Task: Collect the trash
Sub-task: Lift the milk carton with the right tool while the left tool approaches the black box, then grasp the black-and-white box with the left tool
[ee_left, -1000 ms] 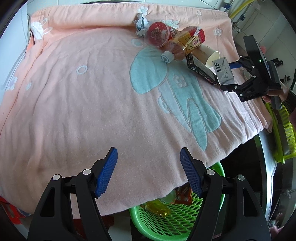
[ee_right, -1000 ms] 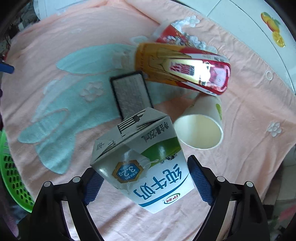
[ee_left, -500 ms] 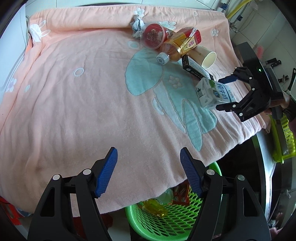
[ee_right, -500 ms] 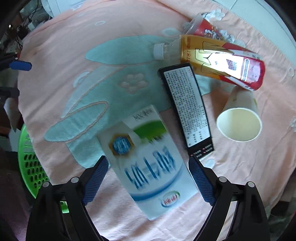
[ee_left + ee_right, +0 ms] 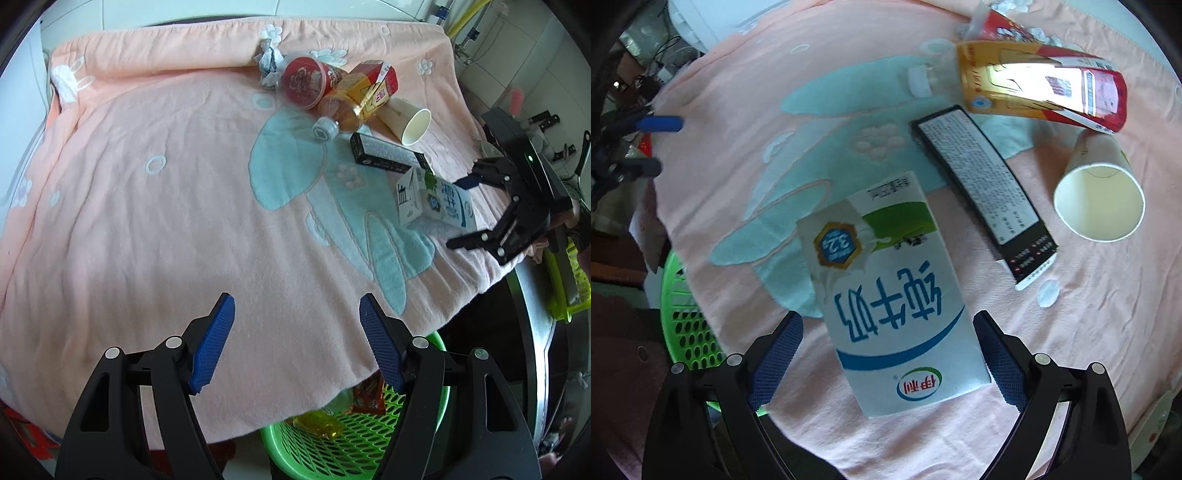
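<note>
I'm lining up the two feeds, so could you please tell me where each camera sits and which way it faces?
Left wrist: on the left gripper, looking steeply down across the pink blanket toward the trash pile and the green basket; its own open jaws show.
Right wrist: on the right gripper, looking almost straight down at the milk carton, which lies between its open jaws.
Shared: carton, paper cup, black box, bottle.

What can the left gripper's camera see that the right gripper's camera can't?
Only the left wrist view shows the wrappers inside the green basket, the round red cup lid, the crumpled paper and the whole right gripper beside the carton.

Only the right wrist view shows the big blue writing on the milk carton and the small print on the black box.

Both show the pink towel, the tea bottle, the paper cup, the carton, the box and the basket.
</note>
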The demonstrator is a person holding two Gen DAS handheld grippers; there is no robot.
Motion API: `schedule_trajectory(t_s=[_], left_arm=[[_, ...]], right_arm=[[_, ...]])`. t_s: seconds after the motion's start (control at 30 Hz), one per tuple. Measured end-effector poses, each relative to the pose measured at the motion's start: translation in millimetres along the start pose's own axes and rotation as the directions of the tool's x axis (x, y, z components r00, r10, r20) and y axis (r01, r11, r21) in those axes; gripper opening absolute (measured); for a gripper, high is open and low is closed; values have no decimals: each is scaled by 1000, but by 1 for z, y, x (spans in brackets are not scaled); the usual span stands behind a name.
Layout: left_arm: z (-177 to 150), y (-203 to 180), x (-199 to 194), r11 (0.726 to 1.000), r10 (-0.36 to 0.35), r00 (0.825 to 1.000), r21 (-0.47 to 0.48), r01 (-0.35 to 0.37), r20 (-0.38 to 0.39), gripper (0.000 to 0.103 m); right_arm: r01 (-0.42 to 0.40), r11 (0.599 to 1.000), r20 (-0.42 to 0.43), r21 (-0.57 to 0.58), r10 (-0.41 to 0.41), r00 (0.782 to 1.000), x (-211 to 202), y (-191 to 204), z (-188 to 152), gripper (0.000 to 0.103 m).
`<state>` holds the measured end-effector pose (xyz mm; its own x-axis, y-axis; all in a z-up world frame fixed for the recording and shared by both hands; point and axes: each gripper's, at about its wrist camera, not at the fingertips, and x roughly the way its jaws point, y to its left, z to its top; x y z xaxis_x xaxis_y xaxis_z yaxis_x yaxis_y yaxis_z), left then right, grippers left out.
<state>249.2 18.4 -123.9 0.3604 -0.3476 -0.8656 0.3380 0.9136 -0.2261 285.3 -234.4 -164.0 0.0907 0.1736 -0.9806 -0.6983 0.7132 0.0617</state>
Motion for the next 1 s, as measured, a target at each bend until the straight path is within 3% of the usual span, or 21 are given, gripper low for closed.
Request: schedule_trajectory(t_s=[0.13, 0.23, 0.3, 0.43, 0.57, 0.73, 0.8, 1.0], left_arm=[[11, -2, -1, 1000, 2, 1000, 24, -2, 14, 70], [17, -6, -1, 999, -2, 1000, 51, 1, 23, 70], [20, -11, -3, 996, 0, 999, 90, -3, 32, 70], [30, -23, -4, 980, -24, 999, 198, 13, 49, 70], [48, -43, 4, 947, -70, 996, 317, 51, 48, 70], [74, -82, 23, 864, -143, 989, 493, 106, 37, 70], [83, -97, 35, 818, -173, 985, 560, 136, 14, 70], [107, -135, 75, 679, -154, 988, 724, 123, -23, 60]], right_arm=[[105, 994, 47, -25, -104, 993, -2, 13, 0, 90], [101, 995, 56, -7, -100, 993, 2, 14, 4, 87], [91, 996, 42, 3, -91, 995, 6, 14, 5, 74], [114, 993, 55, 33, -116, 992, 7, 21, 3, 72], [130, 984, 64, 124, -139, 988, -1, 30, -8, 71], [167, 960, 53, 226, -183, 982, -15, 33, -43, 70], [164, 949, 57, 269, -186, 981, -23, 38, -56, 70], [166, 916, 71, 365, -205, 976, -42, 51, -89, 70]])
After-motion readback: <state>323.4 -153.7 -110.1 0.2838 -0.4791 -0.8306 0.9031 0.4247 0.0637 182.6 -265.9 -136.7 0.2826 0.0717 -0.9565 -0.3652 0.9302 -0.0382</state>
